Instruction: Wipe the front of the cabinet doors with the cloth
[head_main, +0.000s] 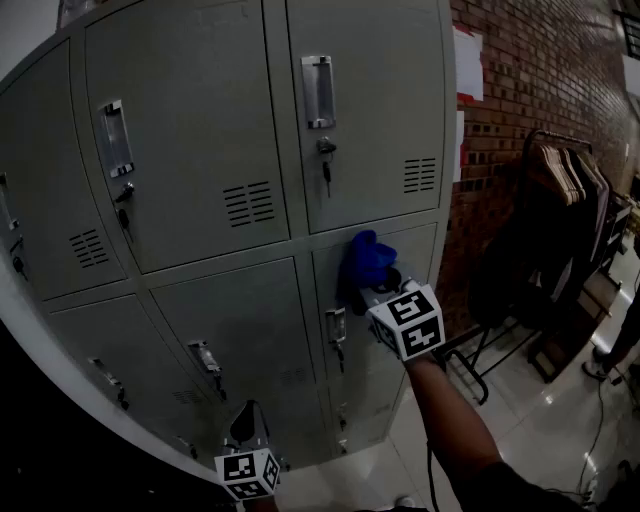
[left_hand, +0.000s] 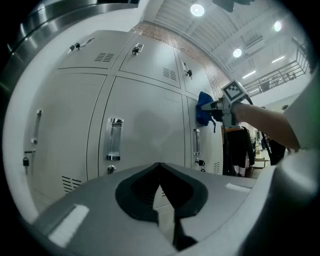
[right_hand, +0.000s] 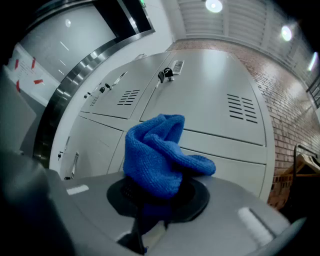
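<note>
A bank of grey metal cabinet doors (head_main: 250, 150) fills the scene. It stands against a brick wall (head_main: 530, 90), with a rack of dark clothes (head_main: 565, 185) further along the wall to the right.

The right gripper (right_hand: 159, 194) has its fingers pinching the blue cloth (right_hand: 155, 152). The cloth bunches up out of the grip in a loose crumpled wad with one fold flopping to the side. The wad is held at the top of the lower right door (head_main: 420, 258), just under the seam below the upper right door (head_main: 380, 110) and above that lower door's handle (head_main: 336, 327). The head view is dim, so contact is hard to confirm. From the left gripper's view, though, the wad appears to be pressed against the door face rather than hanging clear of it.

The left gripper (left_hand: 160, 192) sits low and well apart from the cloth. Its fingers are pressed together on nothing, and they point at the lower doors.

The cloth lies straight ahead of the right fingers, between them and the panel, so the right hand is the one placed to do the wiping. The door's long axis runs up and down, and nearly all of its face lies below the wad. A stroke from here would most likely run downward or sideways along the top edge, and the handle stands in the way of a straight pass down the left side.
</note>
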